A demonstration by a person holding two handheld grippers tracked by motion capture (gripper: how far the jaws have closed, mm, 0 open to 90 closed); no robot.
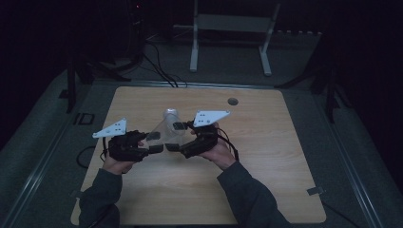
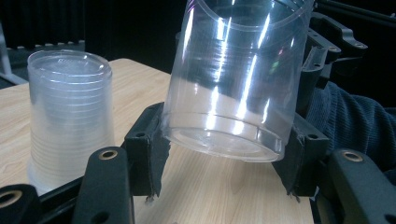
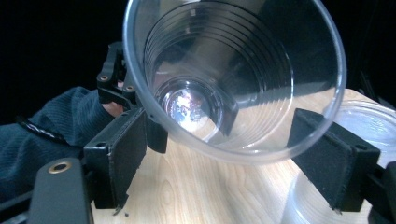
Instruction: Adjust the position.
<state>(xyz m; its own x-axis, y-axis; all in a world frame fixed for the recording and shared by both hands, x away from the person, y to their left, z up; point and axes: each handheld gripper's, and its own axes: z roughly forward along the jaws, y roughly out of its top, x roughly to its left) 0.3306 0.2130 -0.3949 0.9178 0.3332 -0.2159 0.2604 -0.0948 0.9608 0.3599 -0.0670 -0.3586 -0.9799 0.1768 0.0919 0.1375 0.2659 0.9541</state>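
Clear plastic cup [image 2: 236, 79] held tilted above the desk [image 1: 266, 156], base pinched between left gripper [image 1: 153, 143] fingers, rim between right gripper [image 1: 176, 137] fingers. Stack of cups [image 2: 70, 116] stands beside them.

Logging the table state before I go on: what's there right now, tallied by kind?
Single clear plastic cup, held between both grippers: 1
Stack of nested clear cups, upside down on the table (cups in it too nested to count): 1
Grippers, left gripper and right gripper: 2
Total: 4
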